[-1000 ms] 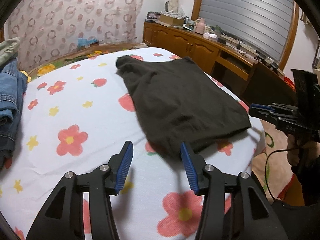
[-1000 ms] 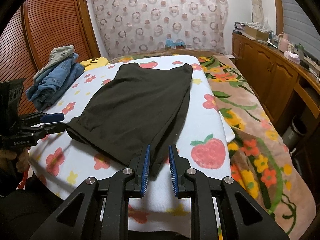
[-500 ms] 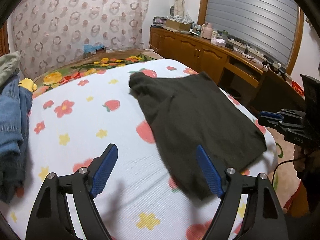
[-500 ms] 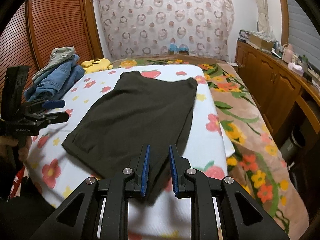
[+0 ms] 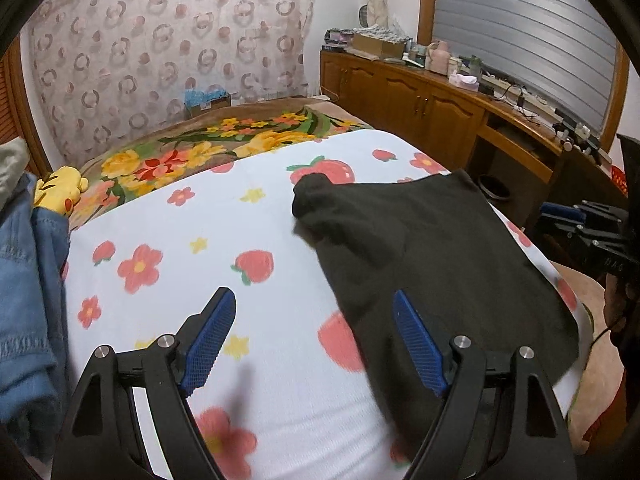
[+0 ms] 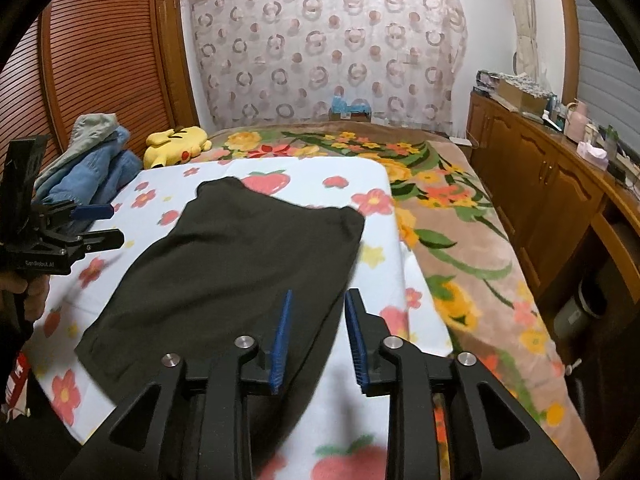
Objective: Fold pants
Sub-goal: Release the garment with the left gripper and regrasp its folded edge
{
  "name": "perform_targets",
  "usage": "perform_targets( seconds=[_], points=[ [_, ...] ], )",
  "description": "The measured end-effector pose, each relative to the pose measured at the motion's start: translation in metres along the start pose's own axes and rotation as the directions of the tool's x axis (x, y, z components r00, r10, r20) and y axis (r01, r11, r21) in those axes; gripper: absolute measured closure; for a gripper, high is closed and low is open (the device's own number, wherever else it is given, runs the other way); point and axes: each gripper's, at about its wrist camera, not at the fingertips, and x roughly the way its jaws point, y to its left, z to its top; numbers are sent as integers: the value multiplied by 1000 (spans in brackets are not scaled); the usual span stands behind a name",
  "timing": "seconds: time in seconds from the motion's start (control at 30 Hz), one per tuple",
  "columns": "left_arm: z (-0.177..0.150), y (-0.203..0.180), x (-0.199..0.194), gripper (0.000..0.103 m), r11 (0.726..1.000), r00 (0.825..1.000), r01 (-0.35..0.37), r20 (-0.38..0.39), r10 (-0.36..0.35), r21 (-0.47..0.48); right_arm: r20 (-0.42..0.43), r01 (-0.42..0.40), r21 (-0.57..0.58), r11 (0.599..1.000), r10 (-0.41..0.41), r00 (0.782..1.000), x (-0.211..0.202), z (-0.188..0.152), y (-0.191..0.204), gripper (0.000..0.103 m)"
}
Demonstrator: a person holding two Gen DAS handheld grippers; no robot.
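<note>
On the bed's (image 6: pixel 460 216) near edge, dark pants (image 6: pixel 240 264) are lying flat.
Left gripper (image 5: pixel 314 318) is hovering spread wide beside them; right gripper (image 6: pixel 318 320) is hanging slightly parted, gripping nothing.

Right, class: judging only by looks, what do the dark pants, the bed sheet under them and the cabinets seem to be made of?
Pants: a soft matte fabric, maybe knit or fleece; it lies limp with no sheen. Sheet: thin printed cloth, probably cotton; flat strawberry and flower print, matte. Cabinets: wood with a glossy varnish; brown raised-panel doors with highlights.
</note>
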Motion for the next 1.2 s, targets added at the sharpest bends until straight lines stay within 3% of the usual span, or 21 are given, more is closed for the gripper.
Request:
perform_targets(
  seconds=[0.53,0.63,0.9,1.03,1.13,1.17,1.2],
  points=[
    [43,6,52,21,999,998,30,-55,-28,34,-60,-8,-19,1000,7,998,56,38,-18,71],
    [51,9,58,25,997,995,78,-58,-76,28,-72,-9,-20,1000,8,997,65,44,-24,70],
    [66,15,82,39,993,989,120,-84,-118,15,-107,-68,-1,998,67,992,86,51,-29,70],
    [71,21,99,52,987,981,157,-116,-158,-23,-123,-98,12,995,98,988,93,53,-36,70],
    [73,20,103,75,984,976,177,-123,-179,-26,-131,-107,13,994,108,986,95,55,-38,70],
    [74,18,103,84,983,976,181,-121,-182,-22,-130,-103,11,995,104,986,95,55,-38,74],
    [75,17,102,88,983,976,184,-114,-184,-14,-127,-109,9,994,109,986,94,56,-38,85]
  ],
)
